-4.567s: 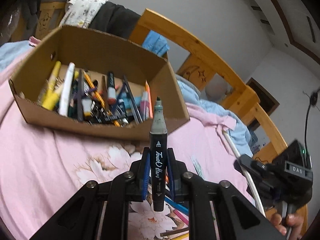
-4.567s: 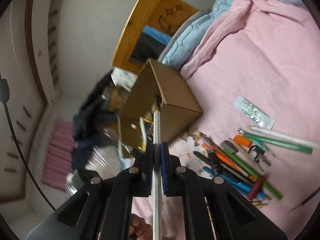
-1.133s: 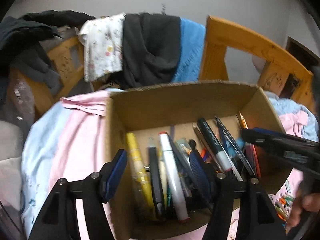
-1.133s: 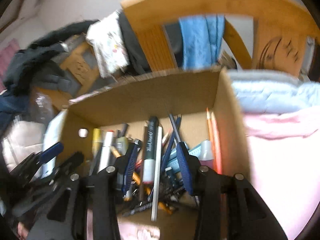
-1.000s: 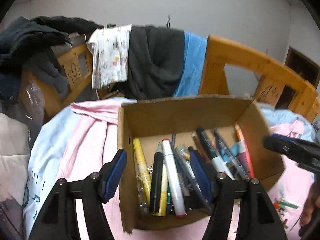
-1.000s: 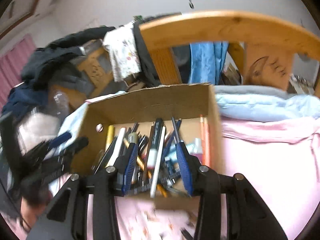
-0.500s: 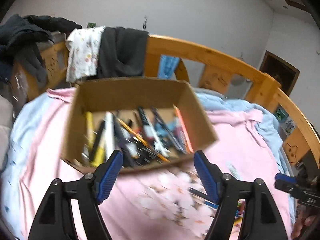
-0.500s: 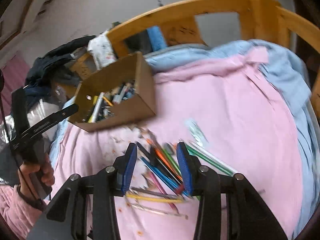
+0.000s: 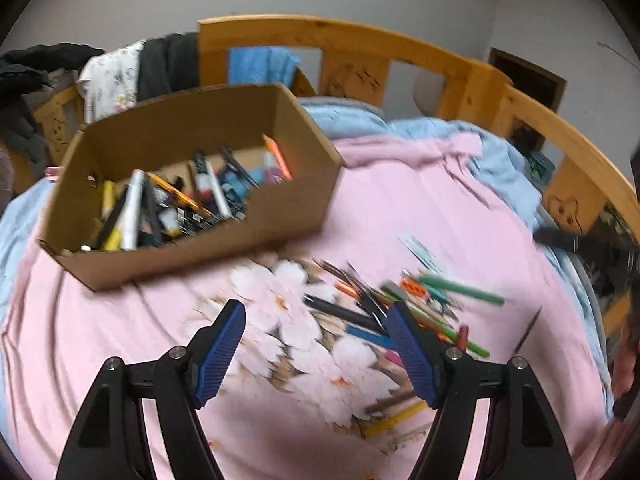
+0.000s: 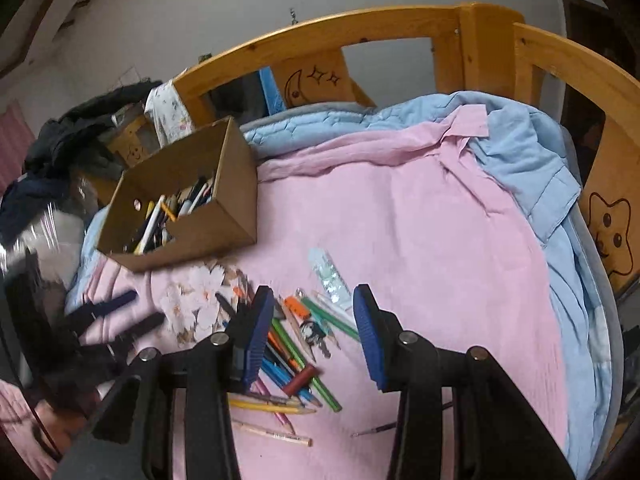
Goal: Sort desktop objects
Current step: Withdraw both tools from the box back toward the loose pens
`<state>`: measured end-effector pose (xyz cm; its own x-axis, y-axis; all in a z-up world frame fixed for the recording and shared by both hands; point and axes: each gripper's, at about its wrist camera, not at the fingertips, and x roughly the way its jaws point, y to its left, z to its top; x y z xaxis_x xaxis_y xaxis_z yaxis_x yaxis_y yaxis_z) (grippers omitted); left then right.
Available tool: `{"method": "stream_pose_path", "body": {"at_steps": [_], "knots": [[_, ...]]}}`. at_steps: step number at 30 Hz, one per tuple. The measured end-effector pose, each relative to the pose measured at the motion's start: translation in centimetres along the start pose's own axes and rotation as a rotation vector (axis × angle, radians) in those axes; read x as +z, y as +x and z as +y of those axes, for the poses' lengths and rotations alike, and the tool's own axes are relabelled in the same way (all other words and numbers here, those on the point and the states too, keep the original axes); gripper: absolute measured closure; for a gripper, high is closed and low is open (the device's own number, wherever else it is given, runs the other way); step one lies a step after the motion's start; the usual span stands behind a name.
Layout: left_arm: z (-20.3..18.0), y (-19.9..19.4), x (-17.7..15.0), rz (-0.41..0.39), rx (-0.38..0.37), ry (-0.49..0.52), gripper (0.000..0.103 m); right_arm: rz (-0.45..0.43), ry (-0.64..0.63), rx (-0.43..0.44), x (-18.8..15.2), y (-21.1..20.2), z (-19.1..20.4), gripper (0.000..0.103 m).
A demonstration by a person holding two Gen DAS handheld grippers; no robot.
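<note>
A cardboard box (image 9: pixel 192 248) full of pens and markers sits at the far left of the pink sheet; the right wrist view shows the box (image 10: pixel 192 236) too. A loose pile of pens and pencils (image 9: pixel 400 312) lies on the sheet in front of it. My left gripper (image 9: pixel 315 312) is open and empty above the flower print, just left of the pile. Also open and empty, my right gripper (image 10: pixel 313 292) hangs over the pile of pens and pencils (image 10: pixel 296 344). The left gripper (image 10: pixel 146 308) shows as a blur in the right wrist view.
A clear packet (image 10: pixel 330 276) lies just beyond the pile. A wooden bed rail (image 10: pixel 360 28) curves round the back and right. A blue quilt (image 10: pixel 520 152) is bunched along the right. Clothes (image 9: pixel 160 64) hang over the rail behind the box. A hand (image 10: pixel 52 420) is at the lower left.
Both grippers have drawn back from over the box to above the sheet and the loose pile. The marker and the white pencil they held several seconds ago are gone from their jaws.
</note>
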<state>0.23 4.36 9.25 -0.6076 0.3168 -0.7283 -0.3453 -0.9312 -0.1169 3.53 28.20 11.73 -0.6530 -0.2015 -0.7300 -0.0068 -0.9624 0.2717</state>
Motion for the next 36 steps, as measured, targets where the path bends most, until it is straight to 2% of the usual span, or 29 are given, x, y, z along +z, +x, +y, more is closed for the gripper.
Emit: {"method": "stream_pose_path", "body": {"at_steps": [6, 11, 14, 18, 22, 26, 29, 34, 36], "knots": [[-1.3, 0.7, -1.5, -0.042, -0.029, 0.098, 0.027, -0.004, 0.016, 0.004, 0.6, 0.8, -0.9, 0.060], [-0.9, 1.2, -0.8, -0.028, -0.084, 0.076, 0.028, -0.001, 0.017, -0.008, 1.0, 1.4, -1.2, 0.060], [-0.8, 1.4, -0.7, -0.014, -0.102, 0.074, 0.027, -0.048, 0.035, -0.012, 1.3, 0.5, -1.6, 0.060], [0.2, 2.2, -1.1, 0.009, -0.191, 0.024, 0.028, -0.086, 0.051, -0.035, 1.8, -0.4, -2.3, 0.060], [0.6, 2.3, -1.2, 0.023, -0.267, -0.005, 0.028, -0.051, 0.076, -0.067, 1.8, 0.4, -3.4, 0.060], [0.4, 2.0, -1.1, 0.036, -0.337, 0.008, 0.028, -0.016, 0.093, -0.066, 1.6, 1.2, -4.3, 0.060], [-1.0, 1.5, -1.2, 0.068, -0.376, 0.101, 0.028, 0.004, 0.080, -0.040, 1.7, 0.7, -4.3, 0.060], [-4.7, -0.4, -3.0, 0.138, -0.412, 0.480, 0.028, 0.063, 0.076, 0.008, 1.1, -1.3, -4.1, 0.060], [-5.0, -1.2, -4.1, 0.159, -0.467, 0.549, 0.028, 0.085, 0.102, 0.029, 0.7, -1.8, -4.3, 0.060]]}}
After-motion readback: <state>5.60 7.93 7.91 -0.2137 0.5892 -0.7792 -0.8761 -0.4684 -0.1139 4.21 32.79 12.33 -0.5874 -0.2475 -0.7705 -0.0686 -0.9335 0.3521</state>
